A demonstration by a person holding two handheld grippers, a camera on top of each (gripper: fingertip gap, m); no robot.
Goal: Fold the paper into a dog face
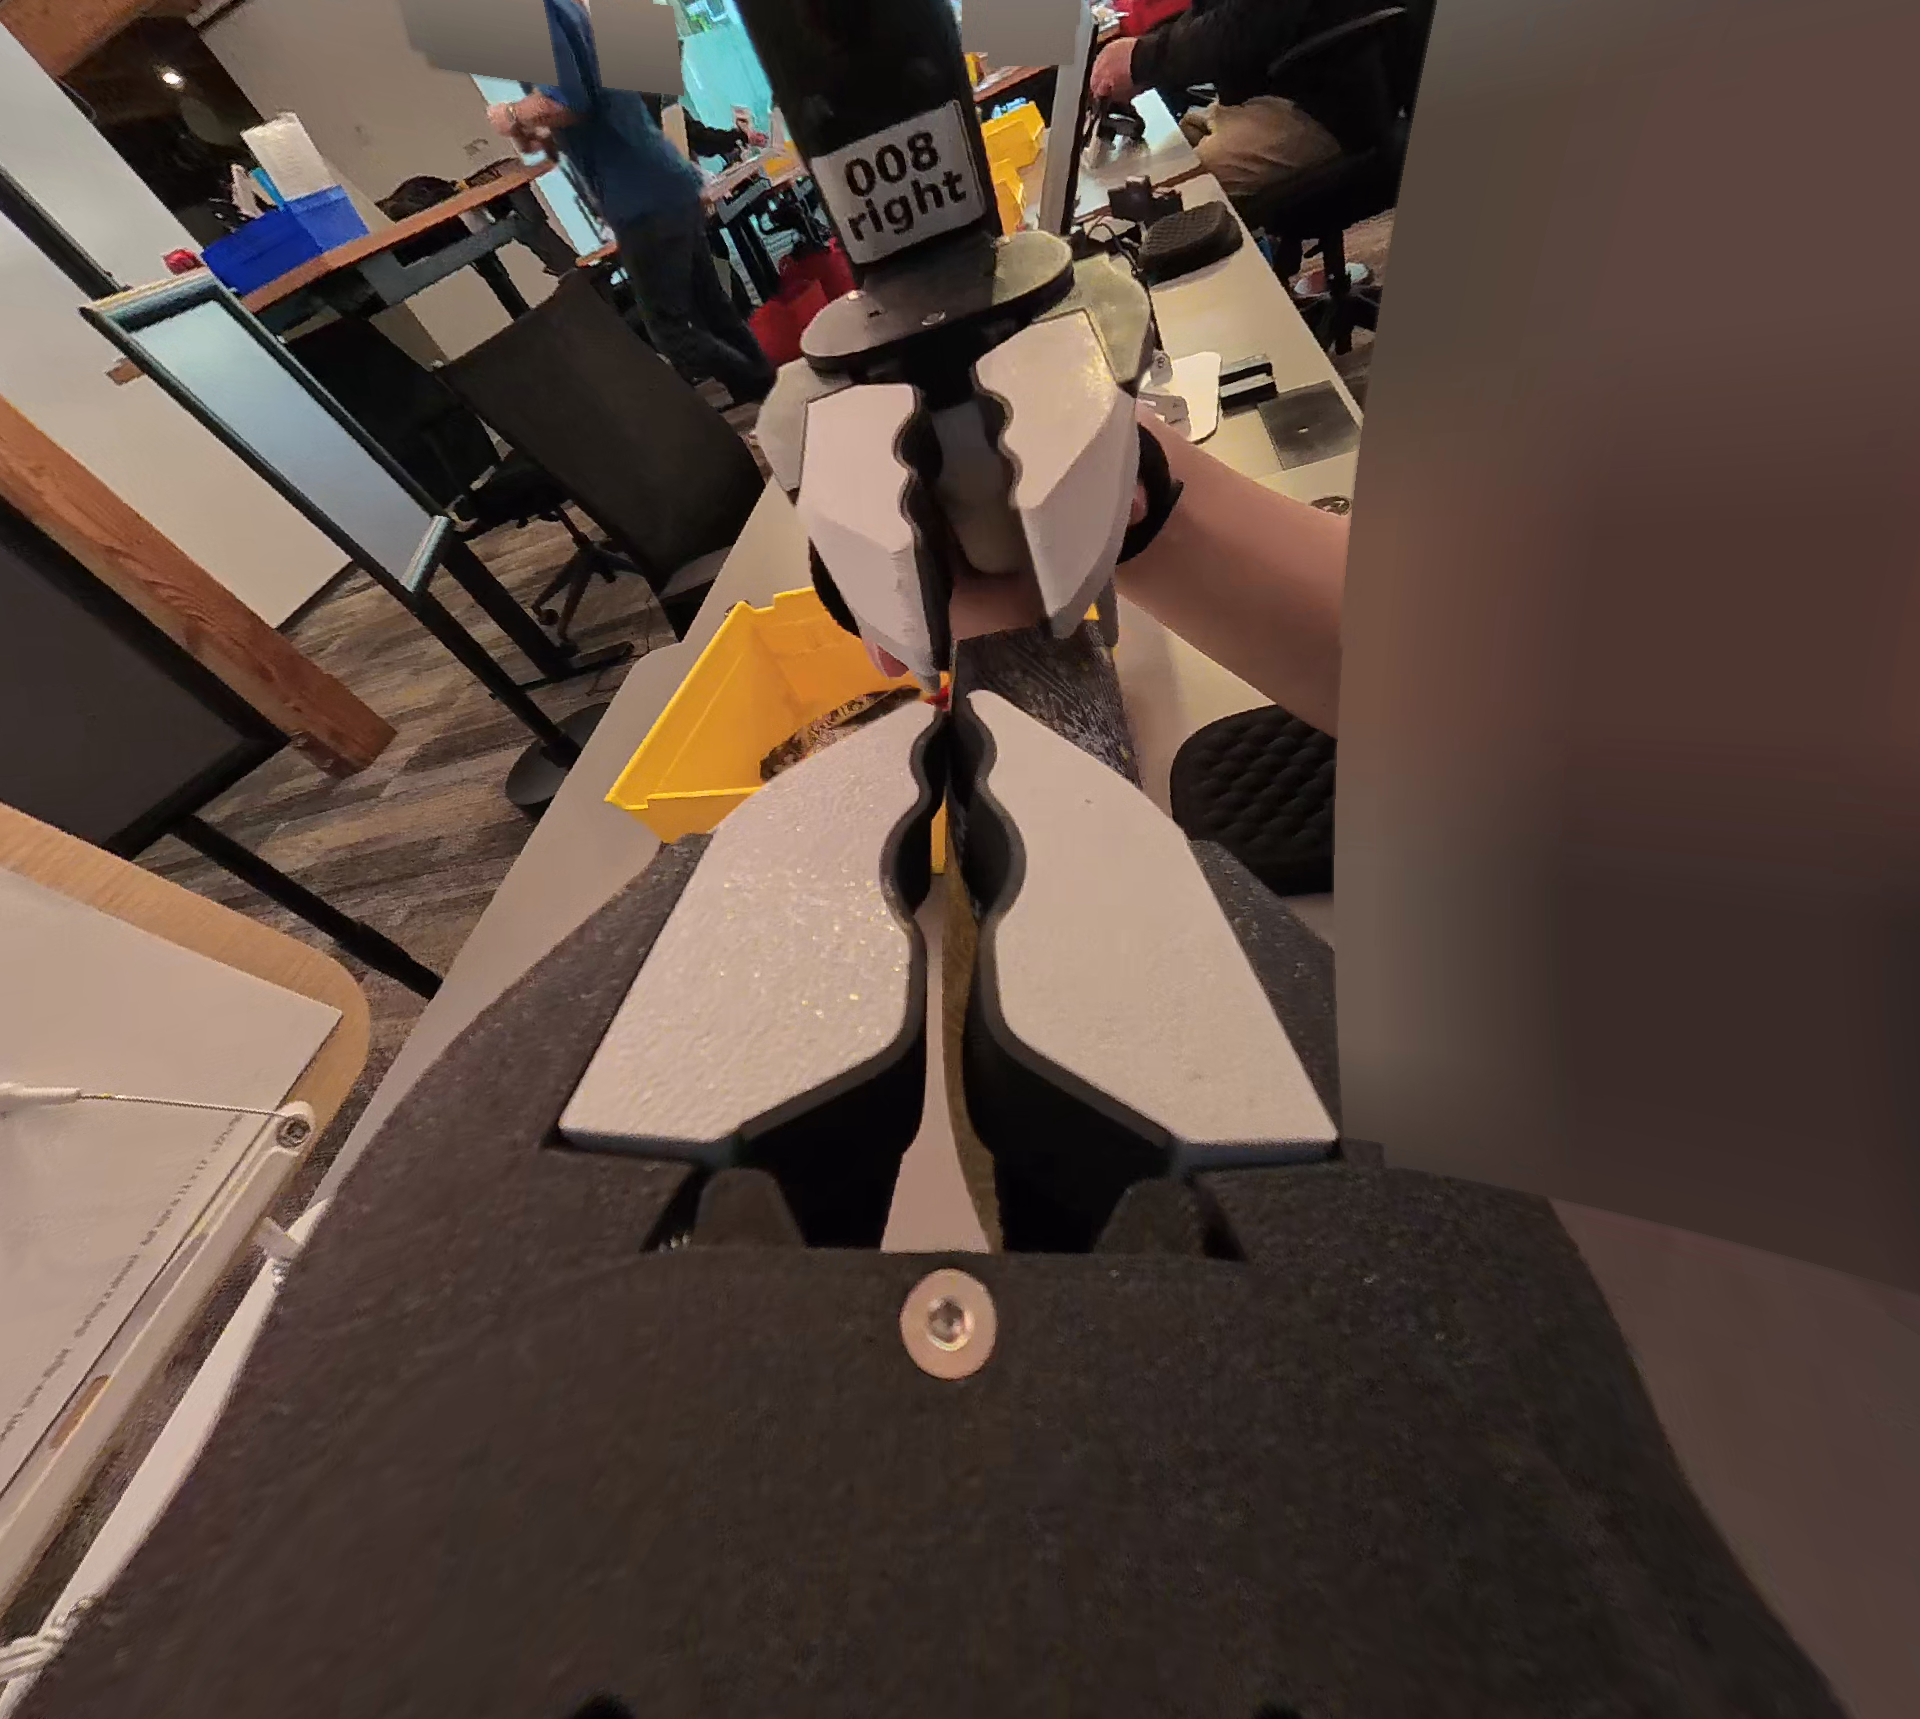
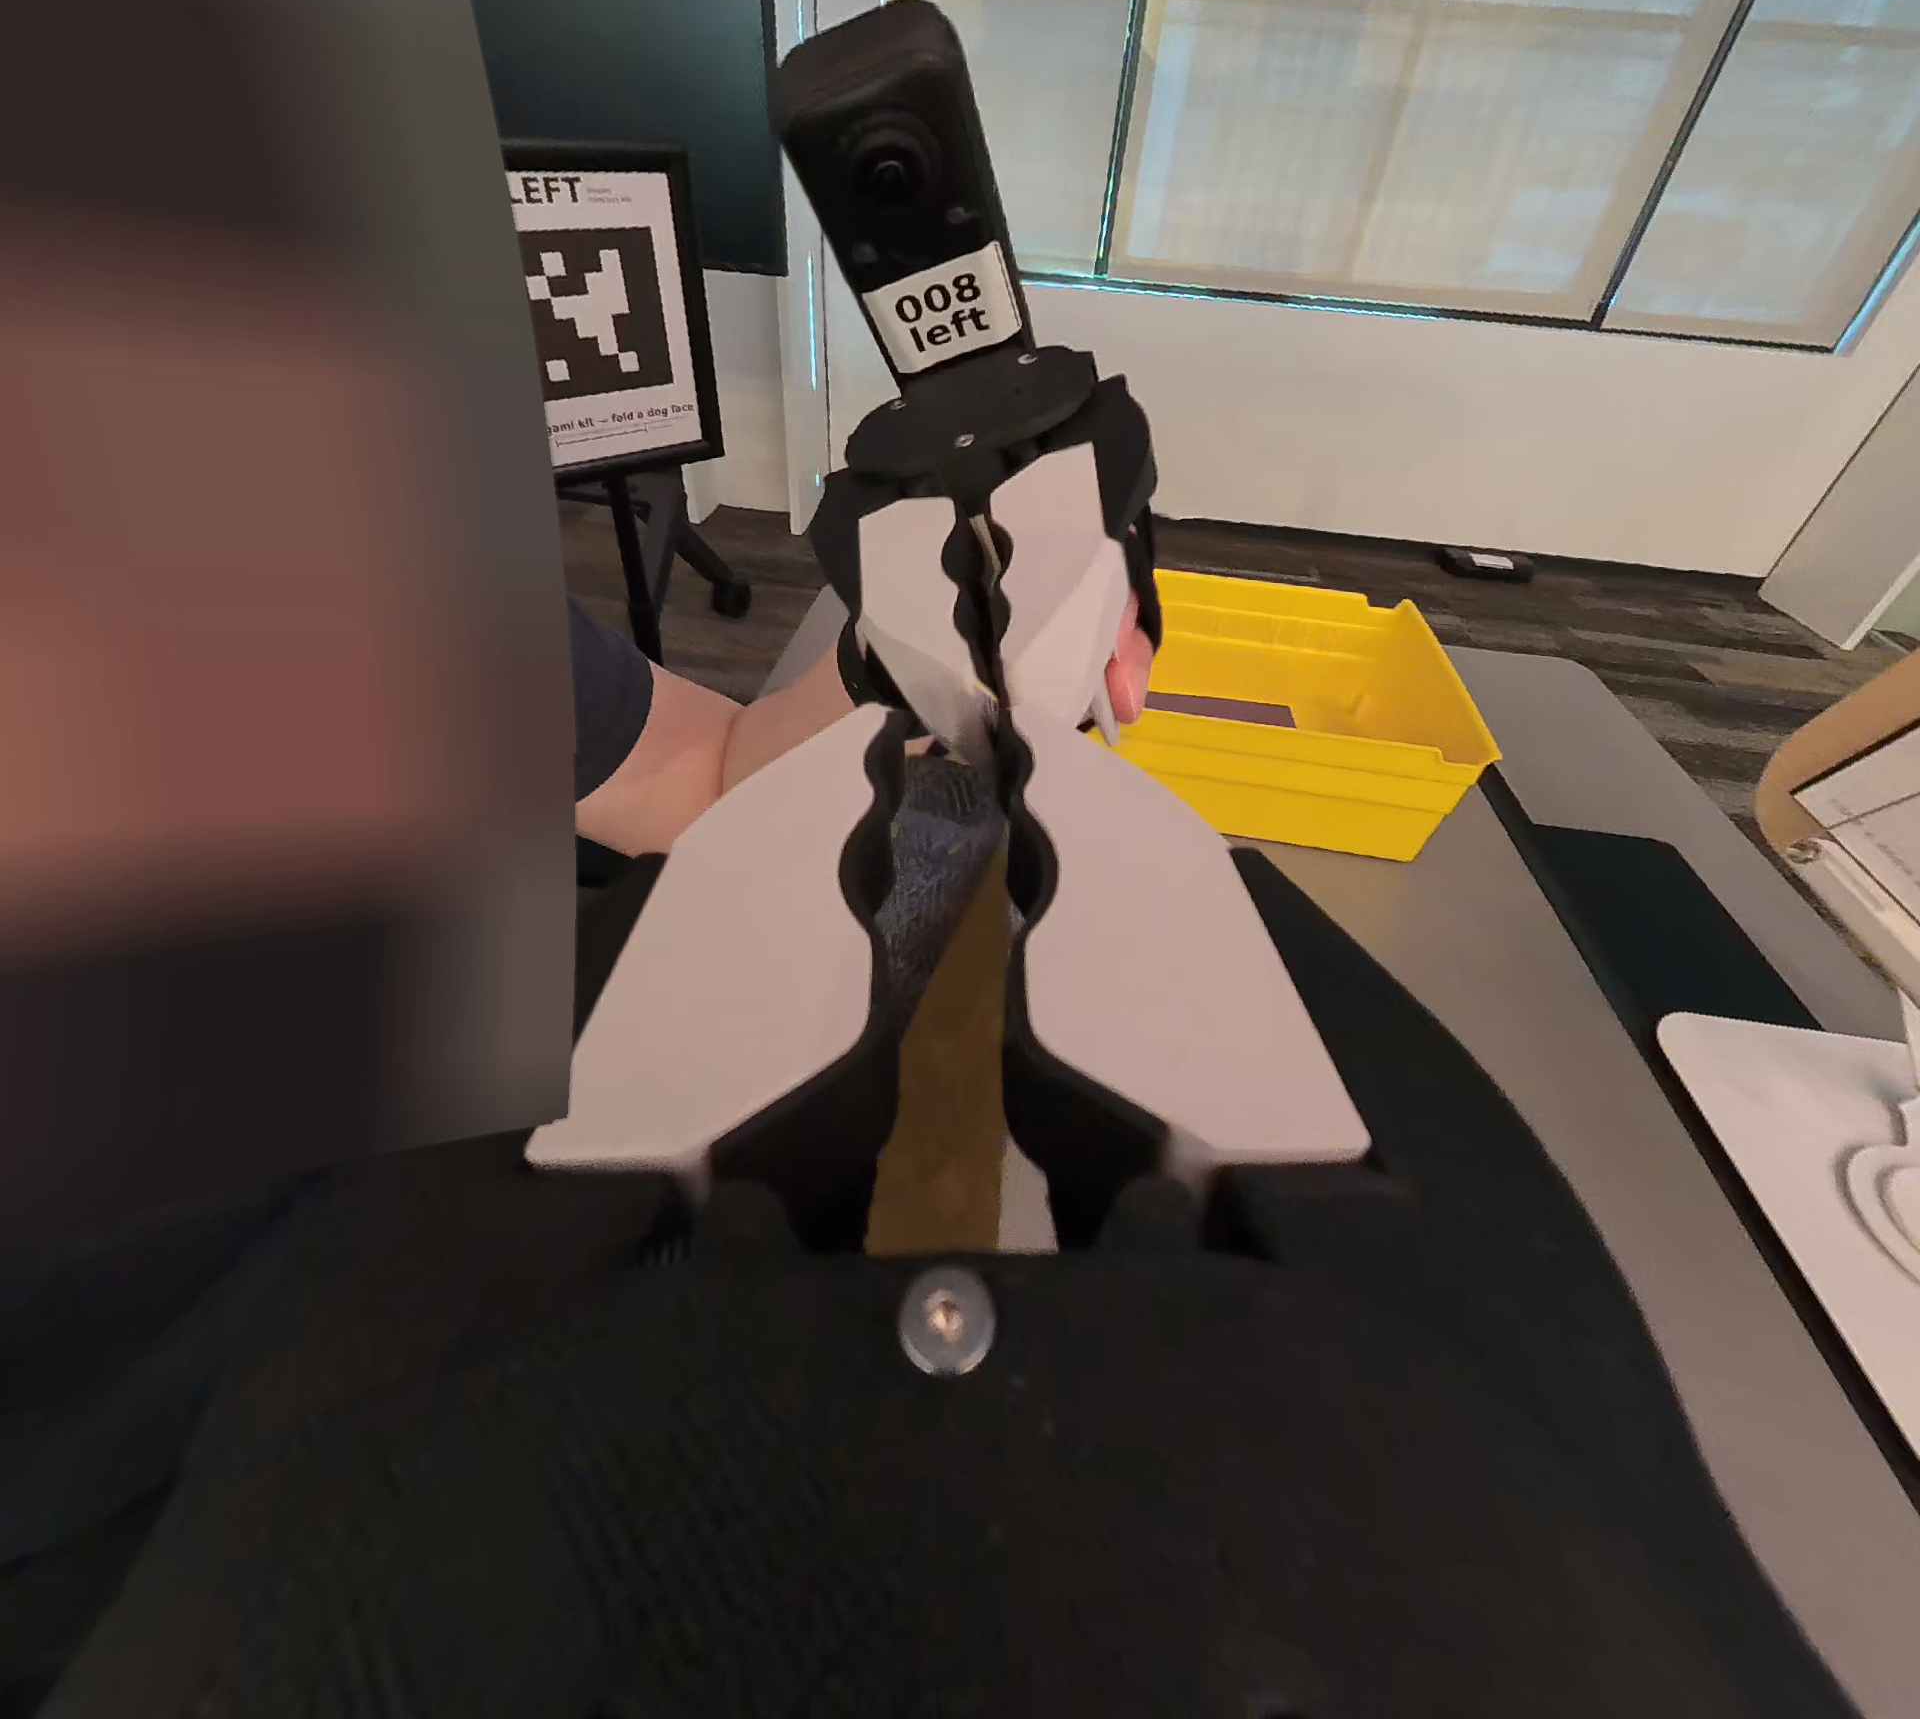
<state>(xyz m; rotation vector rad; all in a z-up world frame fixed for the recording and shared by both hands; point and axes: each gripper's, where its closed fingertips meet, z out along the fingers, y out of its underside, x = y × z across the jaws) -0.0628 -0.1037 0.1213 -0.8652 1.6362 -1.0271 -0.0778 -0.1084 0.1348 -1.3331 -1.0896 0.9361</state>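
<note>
- On my left wrist view, far left, a white board [image 1: 135,1150] with a wooden edge lies low beside the grey table [image 1: 582,848].
- A yellow bin [image 1: 717,734] sits on that table, just past my left gripper [image 1: 948,734].
- The left gripper's fingers are pressed together on the paper [image 1: 971,994]; I see a thin gold and dark-patterned edge running up the slit between them.
- Straight ahead, the right gripper [image 1: 940,667] points back at me, tips nearly touching mine, its fingers pinched at the tip onto the same sheet, which hangs in the air above the table.
- A black mesh pad [image 1: 1257,796] lies on the table to the right.
- On my right wrist view, a framed sign [image 2: 613,308] stands on the left by the wall.
- My right gripper [image 2: 997,724] clamps the gold and blue-patterned paper [image 2: 956,1046], meeting the left gripper [image 2: 987,703] tip to tip.
- The yellow bin [image 2: 1340,765] is behind to the right.
</note>
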